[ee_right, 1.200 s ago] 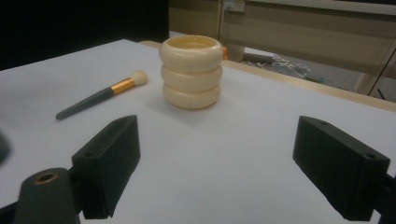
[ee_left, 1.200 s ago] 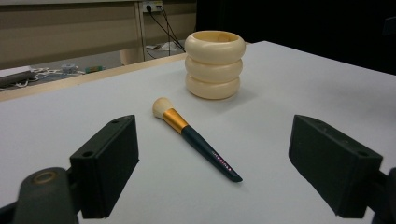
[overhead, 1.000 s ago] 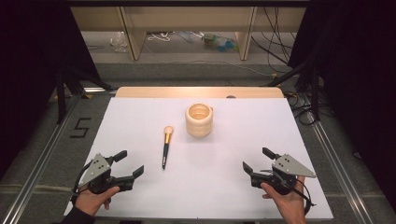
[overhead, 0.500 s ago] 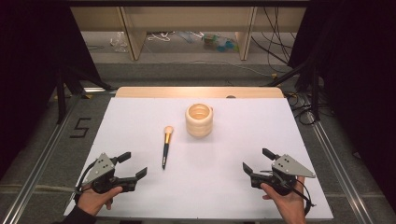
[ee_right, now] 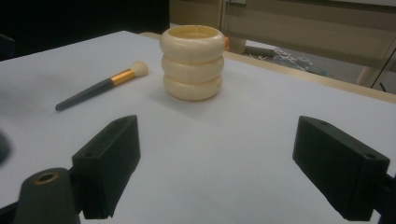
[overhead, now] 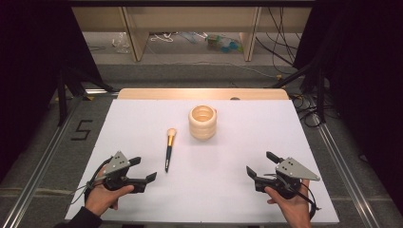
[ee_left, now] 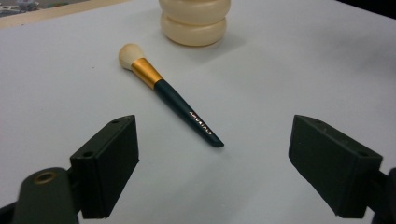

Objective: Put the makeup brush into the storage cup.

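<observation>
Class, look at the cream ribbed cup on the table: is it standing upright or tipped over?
Upright. The cup rests on its base on the white table, its open mouth facing up; the right gripper view shows its rim level.

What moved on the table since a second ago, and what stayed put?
The left gripper moved: it slid right and a little toward the near edge, closing on the handle end of the brush. Its jaws are open and hold nothing. The right gripper, also open, the brush and the cream ridged cup stayed where they were.
</observation>
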### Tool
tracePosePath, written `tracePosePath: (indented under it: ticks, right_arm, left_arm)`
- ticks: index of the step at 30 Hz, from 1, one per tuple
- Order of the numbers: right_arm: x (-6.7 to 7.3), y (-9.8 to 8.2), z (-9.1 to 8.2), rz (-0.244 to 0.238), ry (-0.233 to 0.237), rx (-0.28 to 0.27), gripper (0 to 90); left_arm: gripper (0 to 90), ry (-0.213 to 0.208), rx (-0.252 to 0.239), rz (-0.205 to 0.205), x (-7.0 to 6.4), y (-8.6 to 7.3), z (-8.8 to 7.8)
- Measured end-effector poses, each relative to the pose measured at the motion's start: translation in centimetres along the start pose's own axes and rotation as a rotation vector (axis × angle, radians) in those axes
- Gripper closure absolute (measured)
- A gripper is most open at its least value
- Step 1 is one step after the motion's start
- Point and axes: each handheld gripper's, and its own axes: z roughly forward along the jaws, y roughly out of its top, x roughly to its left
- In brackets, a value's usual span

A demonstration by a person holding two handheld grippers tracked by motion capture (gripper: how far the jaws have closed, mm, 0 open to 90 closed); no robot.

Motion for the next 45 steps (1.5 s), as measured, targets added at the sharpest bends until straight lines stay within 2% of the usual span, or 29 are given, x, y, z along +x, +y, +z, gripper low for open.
tracePosePath:
  ticks: [3, 5, 6, 7, 8, 9, 10, 11, 12, 13, 15, 16, 18, 19, 20, 21, 22, 25, 26, 28, 29, 31, 33, 36, 37, 40, 43, 44, 45]
  right_arm:
    - [0.0, 0.0, 0.0, 0.002, 0.003, 0.001, 15.8]
    - [0.1, 0.0, 0.1, -0.003, 0.005, 0.003, 15.8]
    - [0.0, 0.0, -0.1, -0.006, 0.008, 0.022, 15.8]
    - [0.1, -0.1, 0.2, 0.005, 0.018, -0.01, 15.8]
    - [0.1, -0.1, 0.2, 0.004, 0.015, -0.004, 15.8]
    - [0.0, 0.0, 0.1, -0.002, 0.012, 0.002, 15.8]
    - [0.0, 0.0, 0.1, -0.002, 0.009, 0.004, 15.8]
    - [0.0, 0.0, 0.1, 0.0, 0.009, 0.005, 15.8]
    - [0.0, -0.1, 0.2, 0.0, 0.007, 0.001, 15.8]
    - [0.0, -0.1, 0.2, -0.002, 0.008, 0.003, 15.8]
    - [0.0, -0.1, 0.2, 0.0, 0.013, 0.005, 15.8]
    - [0.0, -0.1, 0.3, 0.0, 0.022, 0.005, 15.8]
    - [0.0, 0.0, 0.1, -0.006, 0.021, 0.029, 15.9]
    - [0.0, 0.0, 0.1, -0.007, 0.024, 0.028, 15.9]
    - [0.0, -0.1, 0.5, -0.001, 0.032, -0.003, 15.9]
    - [0.0, -0.1, 0.5, -0.001, 0.032, -0.003, 15.9]
    - [0.1, -0.1, 0.5, -0.004, 0.031, 0.011, 15.9]
    - [0.0, -0.1, 0.4, -0.008, 0.028, 0.023, 16.0]
    - [0.1, -0.1, 0.5, -0.008, 0.031, 0.024, 16.0]
    - [0.1, -0.1, 0.5, -0.008, 0.032, 0.024, 16.0]
    - [0.0, -0.1, 0.5, -0.009, 0.031, 0.024, 16.0]
    - [0.0, -0.1, 0.5, -0.01, 0.031, 0.025, 16.0]
    - [0.0, -0.1, 0.5, -0.011, 0.031, 0.026, 15.9]
    - [0.1, -0.2, 0.6, -0.009, 0.035, 0.02, 16.0]
    - [0.1, -0.1, 0.5, -0.013, 0.035, 0.026, 16.0]
    - [0.1, -0.2, 0.6, -0.009, 0.032, 0.022, 16.0]
    - [-0.1, -0.2, 0.7, -0.029, 0.025, 0.013, 16.0]
    - [0.0, -0.2, 0.7, -0.021, 0.029, 0.016, 16.0]
    - [0.1, -0.2, 0.7, -0.016, 0.037, 0.022, 16.0]
  left_arm:
    - [16.0, 0.003, 0.026, 0.001, 0.2, 0.4, 0.5]
    - [16.2, 0.015, 0.049, -0.001, 0.5, 1.3, 1.3]
    - [16.2, 0.017, 0.057, 0.0, 0.6, 1.6, 1.5]
    - [16.3, 0.019, 0.077, 0.01, 0.8, 1.9, 1.7]
    - [16.3, 0.016, 0.093, 0.007, 0.9, 2.2, 2.0]
    - [16.3, 0.02, 0.084, -0.018, 0.9, 2.5, 2.3]
    - [16.3, 0.016, 0.118, 0.012, 1.3, 2.8, 2.5]
    - [16.5, 0.016, 0.13, 0.017, 1.4, 3.0, 2.7]
    - [16.6, 0.016, 0.131, 0.002, 1.4, 3.2, 3.1]
    - [16.9, 0.016, 0.151, 0.013, 1.6, 3.4, 3.3]
    - [17.1, 0.02, 0.163, 0.009, 1.9, 3.8, 3.8]
    - [17.3, 0.021, 0.183, 0.023, 2.1, 3.9, 3.9]
    - [17.4, 0.017, 0.213, 0.02, 2.3, 4.3, 4.4]
    - [17.7, 0.016, 0.228, 0.009, 2.4, 4.5, 4.7]
    - [19.1, 0.02, 0.249, 0.017, 2.5, 4.6, 4.9]
    - [20.2, 0.02, 0.249, 0.017, 2.5, 4.6, 4.9]
    - [20.0, 0.036, 0.271, 0.013, 2.7, 5.0, 5.5]
    - [20.7, 0.039, 0.288, 0.011, 2.9, 5.2, 5.9]
    - [20.8, 0.04, 0.301, -0.005, 3.0, 5.5, 6.5]
    - [21.5, 0.04, 0.318, -0.002, 3.1, 5.8, 7.0]
    - [21.5, 0.032, 0.347, 0.013, 3.2, 6.0, 7.1]
    - [21.5, 0.027, 0.372, 0.022, 3.1, 6.3, 7.7]
    - [21.6, 0.046, 0.365, 0.044, 3.1, 6.4, 8.3]
    - [21.9, 0.035, 0.416, 0.026, 3.3, 6.9, 9.0]
    - [21.8, 0.043, 0.411, 0.032, 3.3, 7.0, 9.2]
    - [22.3, 0.044, 0.434, 0.045, 3.4, 7.4, 9.9]
    - [23.8, 0.052, 0.434, 0.032, 3.5, 7.5, 10.5]
    - [23.9, 0.043, 0.477, 0.047, 3.8, 7.6, 11.0]
    - [23.9, 0.043, 0.477, 0.047, 3.8, 7.6, 11.0]
